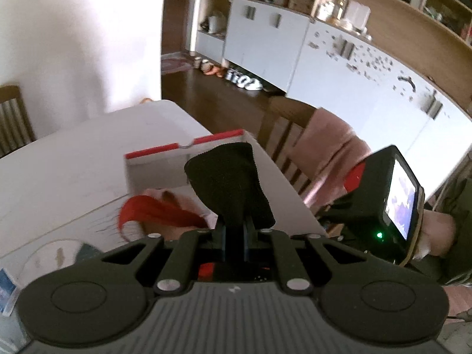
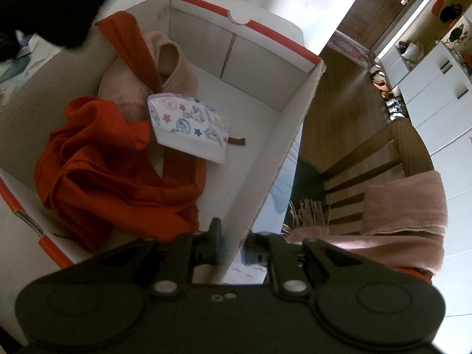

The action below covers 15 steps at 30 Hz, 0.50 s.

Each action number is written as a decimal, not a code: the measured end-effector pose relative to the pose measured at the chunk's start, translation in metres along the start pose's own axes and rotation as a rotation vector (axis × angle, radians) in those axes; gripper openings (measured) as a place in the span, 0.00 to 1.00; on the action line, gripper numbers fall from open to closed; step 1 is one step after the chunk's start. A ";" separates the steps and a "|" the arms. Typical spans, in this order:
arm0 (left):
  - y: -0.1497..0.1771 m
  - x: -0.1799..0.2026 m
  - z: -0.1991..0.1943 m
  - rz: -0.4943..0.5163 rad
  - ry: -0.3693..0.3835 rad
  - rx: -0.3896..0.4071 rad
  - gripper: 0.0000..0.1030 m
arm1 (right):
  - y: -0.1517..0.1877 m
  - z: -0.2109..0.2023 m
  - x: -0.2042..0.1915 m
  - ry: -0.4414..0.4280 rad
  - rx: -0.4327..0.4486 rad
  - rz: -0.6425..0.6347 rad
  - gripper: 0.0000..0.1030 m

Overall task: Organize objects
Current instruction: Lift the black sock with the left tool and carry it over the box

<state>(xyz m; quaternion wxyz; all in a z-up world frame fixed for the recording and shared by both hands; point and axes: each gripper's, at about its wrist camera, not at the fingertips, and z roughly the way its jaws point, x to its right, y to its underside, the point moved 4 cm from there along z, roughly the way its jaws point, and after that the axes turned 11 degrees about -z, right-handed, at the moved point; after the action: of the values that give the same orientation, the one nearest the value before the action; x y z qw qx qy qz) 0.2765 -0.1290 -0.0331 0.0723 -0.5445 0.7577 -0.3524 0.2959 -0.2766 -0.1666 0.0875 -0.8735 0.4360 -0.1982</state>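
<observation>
left gripper (image 1: 234, 221) fingers clamped on a black cloth (image 1: 230, 183) dangling over the red-trimmed cardboard box (image 2: 265, 112) on the counter, right gripper (image 2: 233, 247) fingers pinching the box's side wall, red garment (image 2: 112, 162) inside

You're looking at a wooden chair (image 2: 380, 159) sitting beside the table (image 1: 73, 159), with a pink scarf (image 2: 404, 212) hanging over its backrest (fringe dangling on the table side). Dark wood floor (image 2: 339, 109) is running out to a brown door (image 2: 380, 6). White cabinets (image 1: 339, 67) are lining the wall, and shoes (image 1: 244, 81) are sitting on the floor at their base. A second chair (image 1: 13, 118) is showing at the left edge of the left wrist view.
</observation>
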 end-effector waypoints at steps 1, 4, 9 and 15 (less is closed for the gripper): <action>0.000 0.004 0.005 0.008 0.005 -0.006 0.09 | 0.000 0.000 0.000 -0.001 0.000 0.000 0.11; -0.001 0.012 0.022 0.034 0.037 -0.006 0.09 | 0.001 0.001 0.001 -0.004 0.001 0.000 0.11; -0.001 0.020 0.060 0.045 0.059 -0.057 0.09 | 0.001 0.001 0.001 -0.003 0.002 -0.004 0.11; 0.004 0.024 0.095 0.062 0.036 -0.119 0.09 | 0.001 0.004 0.003 -0.014 -0.003 0.018 0.10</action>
<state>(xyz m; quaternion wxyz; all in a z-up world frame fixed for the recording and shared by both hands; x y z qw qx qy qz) 0.3109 -0.1926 -0.0994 0.0367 -0.5178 0.7949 -0.3140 0.2982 -0.2799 -0.1696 0.0910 -0.8712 0.4433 -0.1906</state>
